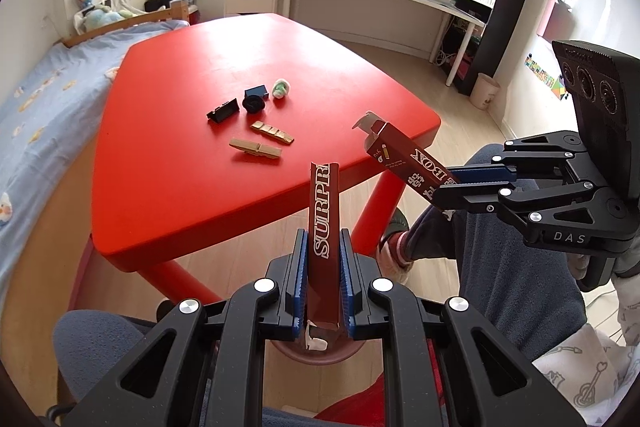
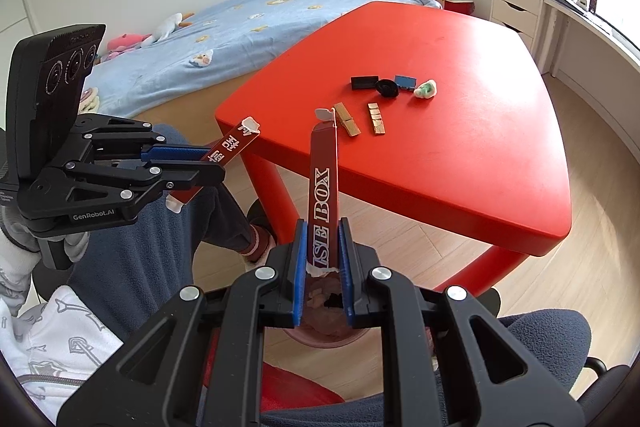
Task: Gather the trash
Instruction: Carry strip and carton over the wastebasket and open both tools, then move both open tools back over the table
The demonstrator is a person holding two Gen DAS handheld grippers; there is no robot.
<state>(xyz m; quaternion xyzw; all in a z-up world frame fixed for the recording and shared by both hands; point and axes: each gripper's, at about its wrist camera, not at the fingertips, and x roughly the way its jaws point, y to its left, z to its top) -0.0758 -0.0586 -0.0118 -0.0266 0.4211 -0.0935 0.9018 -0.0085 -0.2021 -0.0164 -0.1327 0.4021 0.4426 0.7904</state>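
- Your left gripper (image 1: 324, 259) sits at the bottom centre of its own view, fingers clamped on a brown box half (image 1: 323, 215) lettered "SURPR", which stands upright between the blue pads.
- Your right gripper (image 2: 323, 255) is likewise closed on the other box half (image 2: 323, 183), lettered "BOX", its torn white end up at mid-frame.
- In the left view, the right gripper (image 1: 452, 187) comes in from the right edge, its half (image 1: 404, 157) tilted toward the red table (image 1: 168, 187).
- In the right view, the left gripper (image 2: 208, 167) enters from the left, its half (image 2: 230, 151) angled up toward the table corner.
- Both halves hang off the table's near edge, above your lap, not touching each other.
- On the table, mid-frame: two wooden clothespins (image 1: 256, 148), a black clip (image 1: 223, 110), a black ring (image 1: 253, 103), a blue piece (image 1: 256, 91) and a green-white wad (image 1: 281, 89), clustered close together.
- A brownish bowl (image 2: 326, 337) shows just under the right fingers; whether the box touches it, you cannot tell.
- A bin (image 1: 484, 91) stands on the floor at right.
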